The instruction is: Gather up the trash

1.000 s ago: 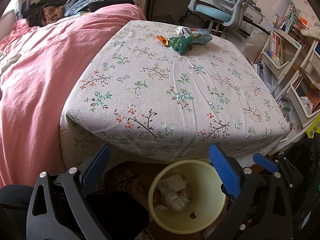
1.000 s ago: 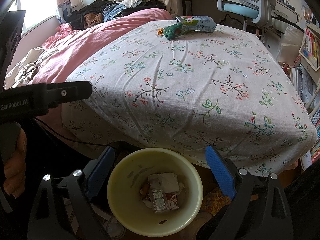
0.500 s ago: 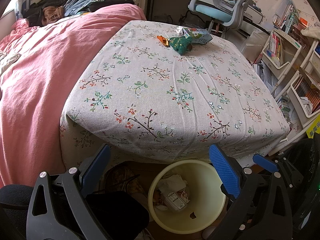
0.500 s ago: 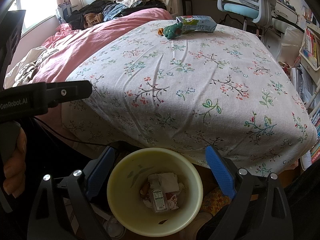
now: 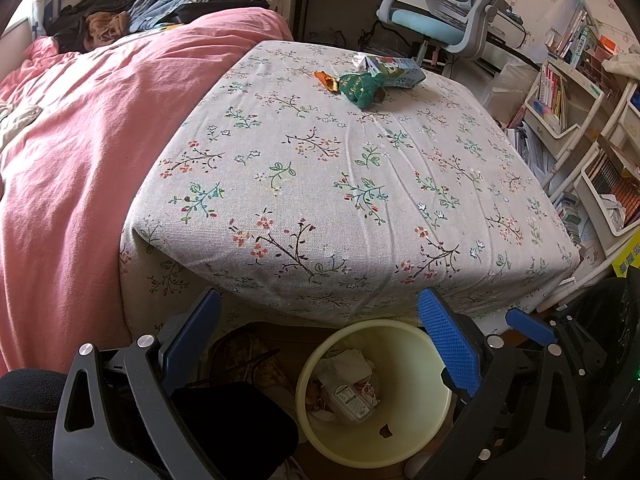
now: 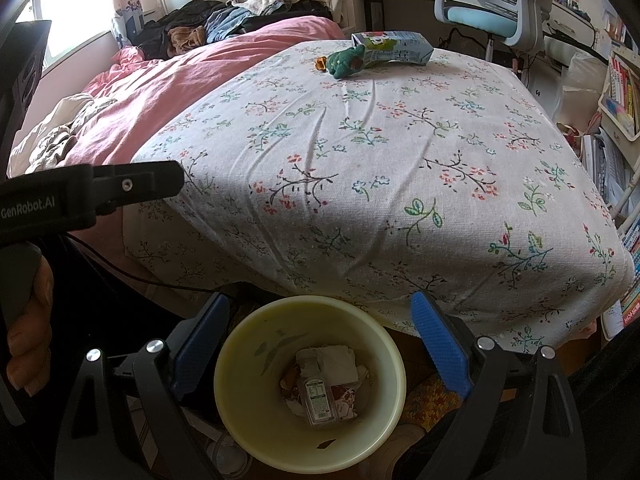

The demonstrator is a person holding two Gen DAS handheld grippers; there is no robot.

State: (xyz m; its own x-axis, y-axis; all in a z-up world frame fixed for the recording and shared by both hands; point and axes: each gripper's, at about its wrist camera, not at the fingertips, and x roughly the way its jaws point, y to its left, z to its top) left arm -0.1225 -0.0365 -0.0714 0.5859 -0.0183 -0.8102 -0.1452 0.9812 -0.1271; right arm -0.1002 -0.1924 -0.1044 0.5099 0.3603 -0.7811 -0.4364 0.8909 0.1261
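Note:
A pale yellow bin (image 5: pixel 404 432) stands on the floor below the table's near edge, also in the right wrist view (image 6: pixel 256 408). It holds crumpled tissue (image 6: pixel 336 362) and a small plastic bottle (image 6: pixel 318 398). My left gripper (image 5: pixel 320 332) is open and empty above the bin. My right gripper (image 6: pixel 320 328) is open and empty over the bin. On the far side of the floral tablecloth (image 5: pixel 340 168) lie a carton (image 5: pixel 396 70), a green crumpled wrapper (image 5: pixel 362 88) and an orange wrapper (image 5: pixel 326 80). These also show in the right wrist view: carton (image 6: pixel 400 48), green wrapper (image 6: pixel 346 62).
A pink bed cover (image 5: pixel 80 128) lies left of the table. A blue office chair (image 5: pixel 440 12) stands behind it. White shelves with books (image 5: pixel 568 92) stand at the right. The left gripper's body (image 6: pixel 80 196) and the hand holding it show at left in the right wrist view.

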